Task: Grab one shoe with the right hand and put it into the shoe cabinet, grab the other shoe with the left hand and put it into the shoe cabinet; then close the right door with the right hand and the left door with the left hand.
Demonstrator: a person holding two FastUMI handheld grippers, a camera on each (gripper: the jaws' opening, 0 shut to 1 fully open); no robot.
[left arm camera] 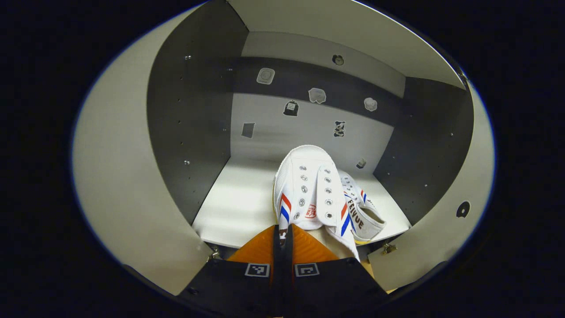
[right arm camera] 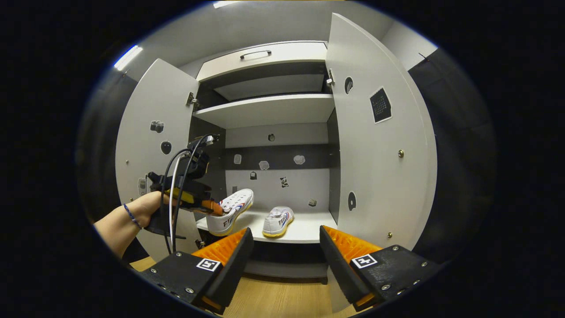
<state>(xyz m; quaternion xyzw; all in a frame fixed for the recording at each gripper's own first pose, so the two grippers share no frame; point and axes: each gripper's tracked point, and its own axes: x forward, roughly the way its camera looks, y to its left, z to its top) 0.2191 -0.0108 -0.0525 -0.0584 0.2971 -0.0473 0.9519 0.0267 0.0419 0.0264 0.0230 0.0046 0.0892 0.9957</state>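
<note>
In the right gripper view, a hand (right arm camera: 143, 210) at the left holds the left hand-held gripper (right arm camera: 211, 206), clamped on a tilted shoe's (right arm camera: 231, 212) heel at the shelf's (right arm camera: 304, 232) near edge. Just right, the second shoe (right arm camera: 277, 221) lies on the shelf. The right hand-held gripper (right arm camera: 286, 251) hangs wide open, empty, before the cabinet (right arm camera: 265, 110) between its open doors (right arm camera: 379, 145).

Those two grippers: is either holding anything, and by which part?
The left gripper pinches one white shoe by its heel end. The right gripper is open, holding nothing.
</note>
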